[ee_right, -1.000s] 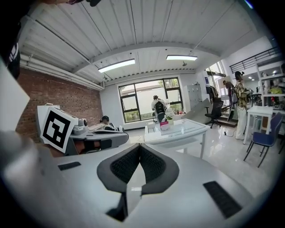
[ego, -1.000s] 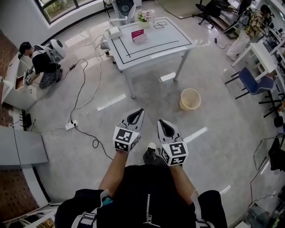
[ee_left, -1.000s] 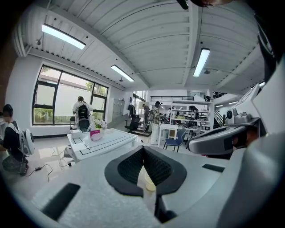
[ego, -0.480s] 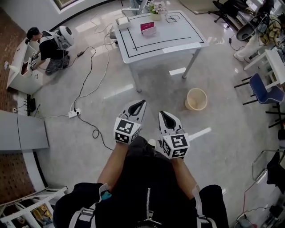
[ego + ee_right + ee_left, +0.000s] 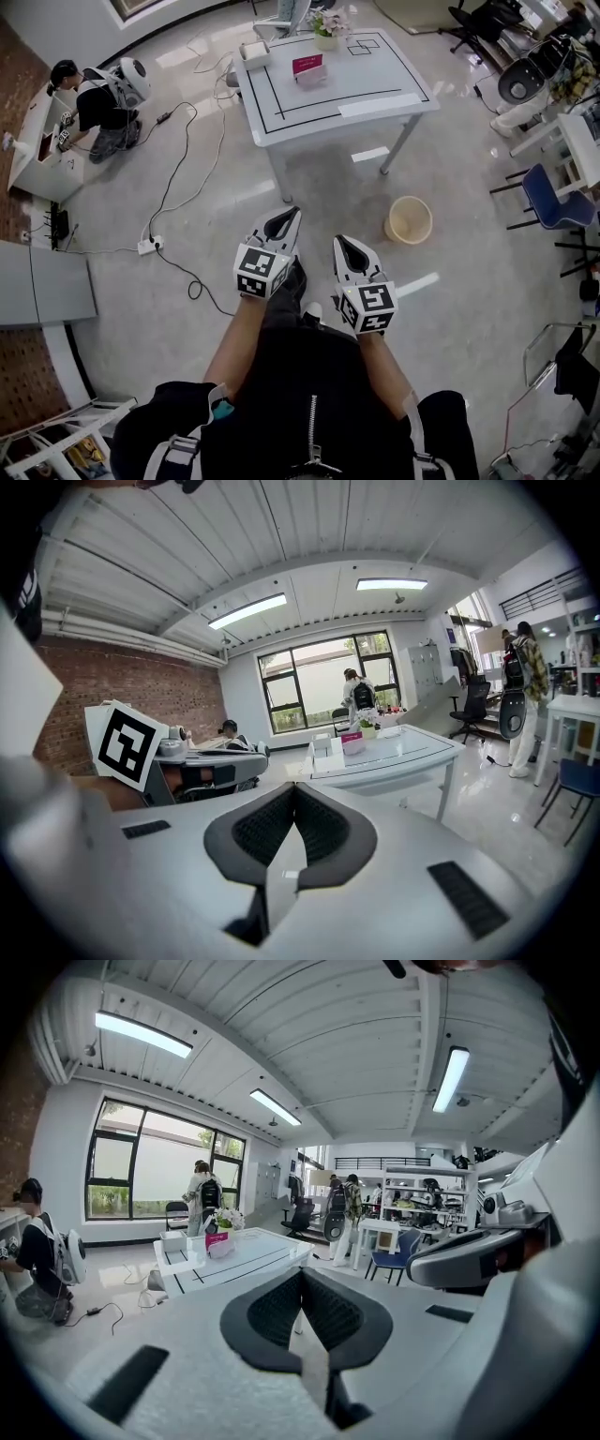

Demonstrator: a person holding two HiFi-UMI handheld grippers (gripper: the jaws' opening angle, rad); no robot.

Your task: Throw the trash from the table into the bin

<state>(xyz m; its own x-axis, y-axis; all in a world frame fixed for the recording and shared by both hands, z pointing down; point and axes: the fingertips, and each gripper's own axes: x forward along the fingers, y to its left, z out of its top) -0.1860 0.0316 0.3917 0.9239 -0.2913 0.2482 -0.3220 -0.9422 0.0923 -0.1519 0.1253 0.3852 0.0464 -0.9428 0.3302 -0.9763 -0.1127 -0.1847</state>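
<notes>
A white table (image 5: 375, 89) with black line markings stands ahead. On it lie a pink item (image 5: 307, 67), a small white box (image 5: 255, 52) and a flower pot (image 5: 327, 25). A beige bin (image 5: 409, 220) sits on the floor by the table's right leg. My left gripper (image 5: 292, 215) and right gripper (image 5: 339, 243) are held side by side over the floor, short of the table, both shut with nothing in them. The pads meet in the left gripper view (image 5: 301, 1279) and the right gripper view (image 5: 295, 799). Both views show the pink item (image 5: 218, 1244) (image 5: 352, 743) far off.
A person (image 5: 98, 98) crouches by a cabinet at the left. Cables (image 5: 178, 183) and a power strip (image 5: 147, 247) lie on the floor left of my path. A blue chair (image 5: 551, 195) and desks stand at the right. Other people stand beyond the table.
Both grippers have been carried forward toward the table as the person walks, and the legs have changed step. The jaws stayed shut.
</notes>
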